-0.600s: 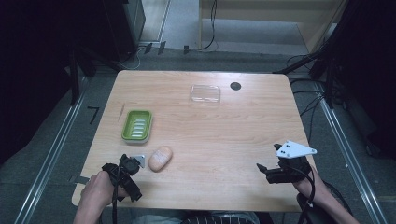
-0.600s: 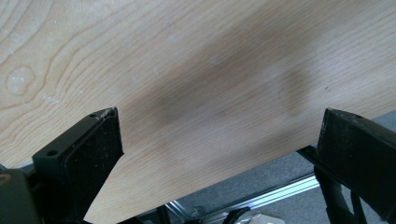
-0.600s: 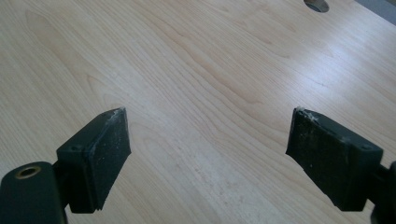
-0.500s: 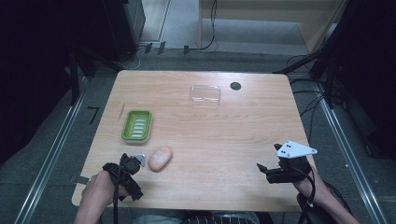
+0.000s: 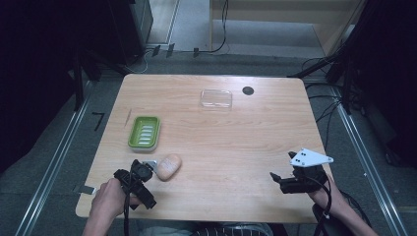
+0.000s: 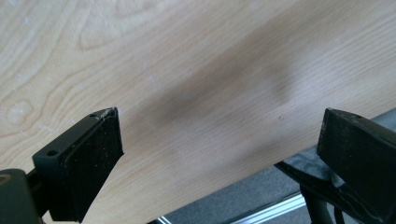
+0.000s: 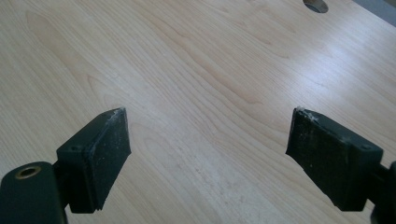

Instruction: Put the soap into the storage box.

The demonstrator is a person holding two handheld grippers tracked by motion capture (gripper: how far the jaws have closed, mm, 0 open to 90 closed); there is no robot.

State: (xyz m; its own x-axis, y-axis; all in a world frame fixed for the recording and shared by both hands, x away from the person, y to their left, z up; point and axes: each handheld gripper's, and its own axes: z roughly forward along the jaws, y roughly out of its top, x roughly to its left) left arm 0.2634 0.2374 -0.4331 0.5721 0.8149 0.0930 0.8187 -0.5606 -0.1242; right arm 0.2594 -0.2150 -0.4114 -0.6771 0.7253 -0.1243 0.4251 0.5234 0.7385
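Two grippers are being held with jaws spread wide over a wooden table (image 5: 236, 147), nothing between them.

Nearest, the left gripper (image 5: 139, 174) is being gripped by a hand (image 5: 109, 200) at the table's near edge, its jaws apart over bare wood in the left gripper view (image 6: 219, 140); a tan oval soap bar (image 5: 168, 166) is lying just beside its tip, apart from it. The right gripper (image 5: 282, 179) is being held well apart from the soap, jaws equally apart and empty (image 7: 208, 140). Just beyond the left gripper, a green soap dish (image 5: 144, 132) is sitting. Farther off, a clear lid (image 5: 216, 98) and a dark round hole (image 5: 248, 90) are showing.
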